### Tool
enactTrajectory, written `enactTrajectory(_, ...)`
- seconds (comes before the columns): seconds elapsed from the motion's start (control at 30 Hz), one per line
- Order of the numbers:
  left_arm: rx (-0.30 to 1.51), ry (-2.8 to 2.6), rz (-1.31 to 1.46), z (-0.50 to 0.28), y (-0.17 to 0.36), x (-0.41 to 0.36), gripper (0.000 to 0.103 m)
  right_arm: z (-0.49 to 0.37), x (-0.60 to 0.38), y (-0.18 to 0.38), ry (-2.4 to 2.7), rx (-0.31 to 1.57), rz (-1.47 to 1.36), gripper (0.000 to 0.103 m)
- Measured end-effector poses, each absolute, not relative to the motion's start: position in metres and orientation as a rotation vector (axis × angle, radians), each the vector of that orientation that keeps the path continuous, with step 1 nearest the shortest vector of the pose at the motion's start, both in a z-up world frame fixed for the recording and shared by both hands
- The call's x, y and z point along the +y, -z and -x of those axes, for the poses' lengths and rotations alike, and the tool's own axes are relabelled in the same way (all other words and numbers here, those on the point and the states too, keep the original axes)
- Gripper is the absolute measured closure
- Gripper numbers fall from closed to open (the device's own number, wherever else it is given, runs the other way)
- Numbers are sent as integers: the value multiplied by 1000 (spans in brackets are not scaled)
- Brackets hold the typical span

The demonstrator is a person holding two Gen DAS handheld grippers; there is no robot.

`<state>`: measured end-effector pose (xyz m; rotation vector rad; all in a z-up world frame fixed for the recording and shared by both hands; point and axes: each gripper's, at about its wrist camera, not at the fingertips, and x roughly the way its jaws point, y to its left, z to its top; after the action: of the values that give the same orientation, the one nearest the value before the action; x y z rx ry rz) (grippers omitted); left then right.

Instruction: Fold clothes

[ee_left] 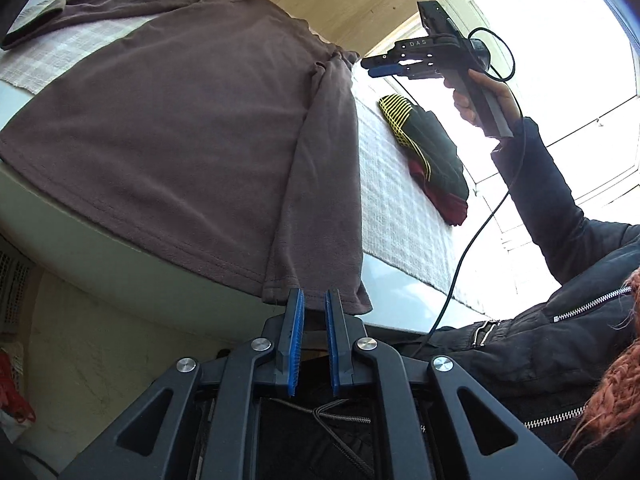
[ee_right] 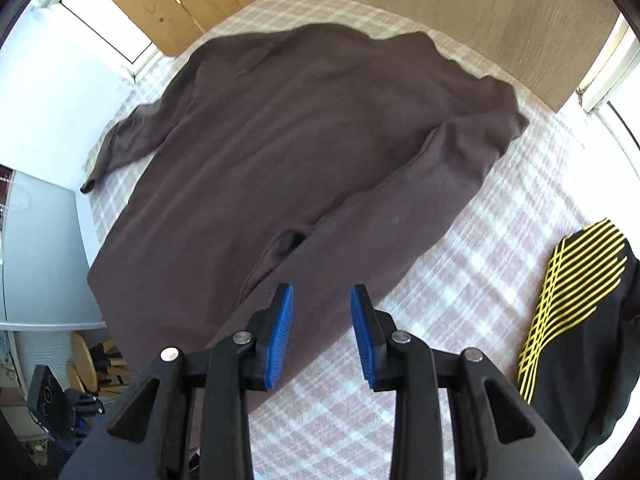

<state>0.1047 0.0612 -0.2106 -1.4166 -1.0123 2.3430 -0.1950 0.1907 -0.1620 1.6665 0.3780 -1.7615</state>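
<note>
Left wrist: left gripper (ee_left: 315, 300) fingers nearly together, empty; right gripper (ee_right: 322, 304) fingers apart over brown sweater (ee_right: 304, 152).

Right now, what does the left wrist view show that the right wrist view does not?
Only the left wrist view shows the person's black jacket sleeve, the hand that holds the right gripper, and the left gripper at the brown sweater's hem.

Only the right wrist view shows the sweater's far sleeve and the wooden stool.

Both show the brown long-sleeved sweater, the checked white cloth and the black garment with yellow stripes.
</note>
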Motion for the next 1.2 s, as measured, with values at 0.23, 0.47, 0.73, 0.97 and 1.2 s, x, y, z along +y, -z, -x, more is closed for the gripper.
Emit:
enactTrajectory(0.23,-1193,-2217,1393,-101,236,71,93,95,213,205,1486,306,-1793,73)
enactTrajectory(0.47,-1356,-2206,1316,-90,249,68,78,73,203,212,1469,333,-1796,73)
enactTrajectory(0.73,-1369,-2189,1281,-67,246,86,102,67,189,233,1445,316,-1836,73)
enactTrajectory(0.97,-1101,-2367,1315,-55,200,82,103,63,184,214,1471,256,-1743,96)
enactTrajectory(1.2,-830,-2362,1478,-84,193,99,94,44,188,203,1435,336,-1753,71)
